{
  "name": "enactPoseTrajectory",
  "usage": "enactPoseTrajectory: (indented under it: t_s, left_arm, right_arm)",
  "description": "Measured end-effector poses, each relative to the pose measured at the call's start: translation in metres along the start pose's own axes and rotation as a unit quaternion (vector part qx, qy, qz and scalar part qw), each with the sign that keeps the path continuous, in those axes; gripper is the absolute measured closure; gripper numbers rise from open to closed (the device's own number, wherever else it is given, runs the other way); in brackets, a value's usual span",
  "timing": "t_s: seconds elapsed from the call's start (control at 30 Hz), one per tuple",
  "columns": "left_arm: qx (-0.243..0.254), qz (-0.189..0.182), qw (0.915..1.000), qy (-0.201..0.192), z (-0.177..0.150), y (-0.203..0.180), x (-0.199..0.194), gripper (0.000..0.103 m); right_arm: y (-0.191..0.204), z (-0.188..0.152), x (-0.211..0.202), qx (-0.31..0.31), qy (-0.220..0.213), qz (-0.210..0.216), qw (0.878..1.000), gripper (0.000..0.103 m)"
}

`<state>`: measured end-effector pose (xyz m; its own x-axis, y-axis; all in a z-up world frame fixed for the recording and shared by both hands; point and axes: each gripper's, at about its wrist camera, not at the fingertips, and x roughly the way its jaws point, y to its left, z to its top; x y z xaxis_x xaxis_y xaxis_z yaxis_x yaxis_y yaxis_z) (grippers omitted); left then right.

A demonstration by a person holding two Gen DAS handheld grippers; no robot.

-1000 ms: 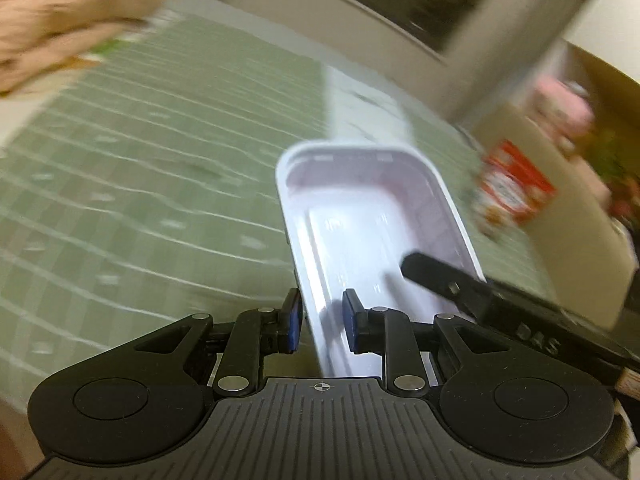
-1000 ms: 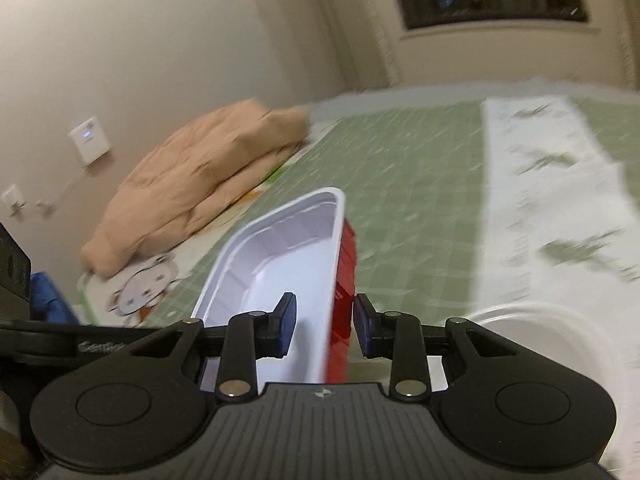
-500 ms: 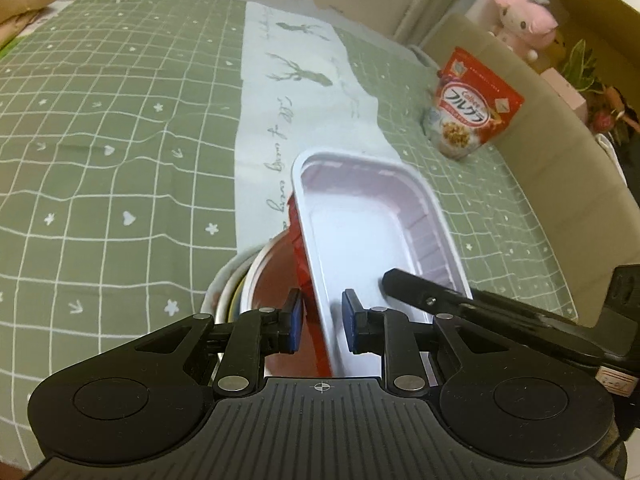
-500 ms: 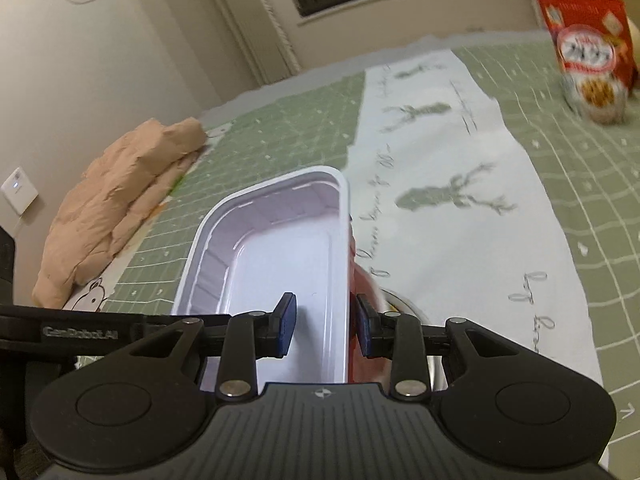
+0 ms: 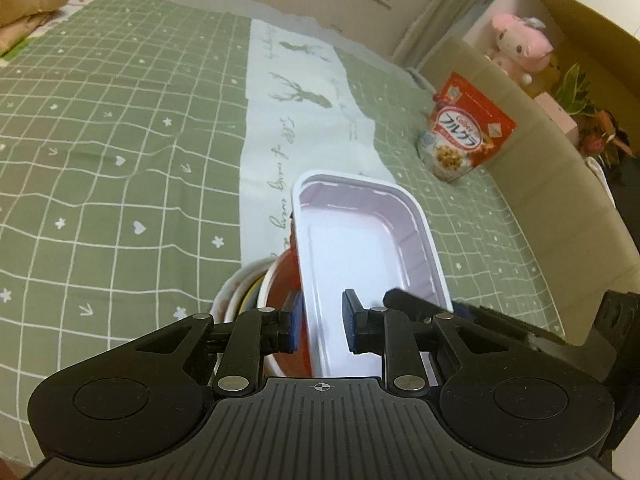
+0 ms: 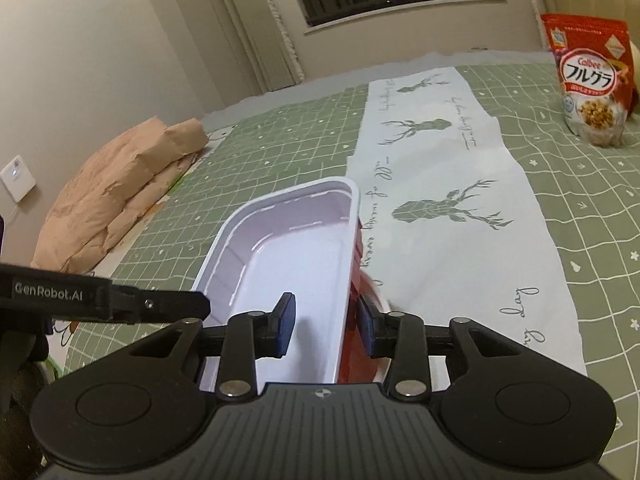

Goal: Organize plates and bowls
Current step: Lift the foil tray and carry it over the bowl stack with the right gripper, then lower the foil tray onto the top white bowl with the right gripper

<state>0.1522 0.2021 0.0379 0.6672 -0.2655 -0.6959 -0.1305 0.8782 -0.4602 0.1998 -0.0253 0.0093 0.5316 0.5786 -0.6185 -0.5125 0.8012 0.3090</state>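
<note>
A rectangular tray (image 5: pixel 360 248), white inside and red outside, hangs tilted between both grippers. My left gripper (image 5: pixel 320 322) is shut on its left long wall. My right gripper (image 6: pixel 326 320) straddles the tray's (image 6: pixel 288 256) right long wall; its jaws are starting to open while the pads still hold the wall. Right under the tray is a stack of round bowls: a red bowl (image 5: pixel 278 284) with a white rim, nested in a wider white one (image 5: pixel 224 296). The tray hides most of the stack. In the right wrist view only a white rim (image 6: pixel 378 298) of the stack shows.
A green checked cloth (image 5: pixel 120 120) covers the surface, with a white deer-print runner (image 5: pixel 296 92) down the middle. A red cereal bag (image 5: pixel 464 136) stands at the far right. A folded beige blanket (image 6: pixel 120 184) lies at the far left. A beige sofa back (image 5: pixel 560 184) borders the right side.
Both grippers carried the tray across the cloth and a little down. The bowl stack has come into view right under it. The right gripper's pads stand slightly wider than before.
</note>
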Motion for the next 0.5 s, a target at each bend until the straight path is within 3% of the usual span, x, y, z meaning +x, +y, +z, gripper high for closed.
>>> enactPoseTrajectory:
  t_s: [0.3, 0.5]
  left_arm:
    - [-0.009, -0.032, 0.9994, -0.013, 0.000, -0.002, -0.021, 0.079]
    - [-0.016, -0.010, 0.9998, -0.002, -0.005, 0.006, -0.003, 0.079]
  right_arm:
    - [0.007, -0.001, -0.003, 0.011, 0.016, 0.010, 1.000, 0.068]
    - [0.007, -0.005, -0.004, 0.006, 0.017, -0.002, 1.000, 0.068]
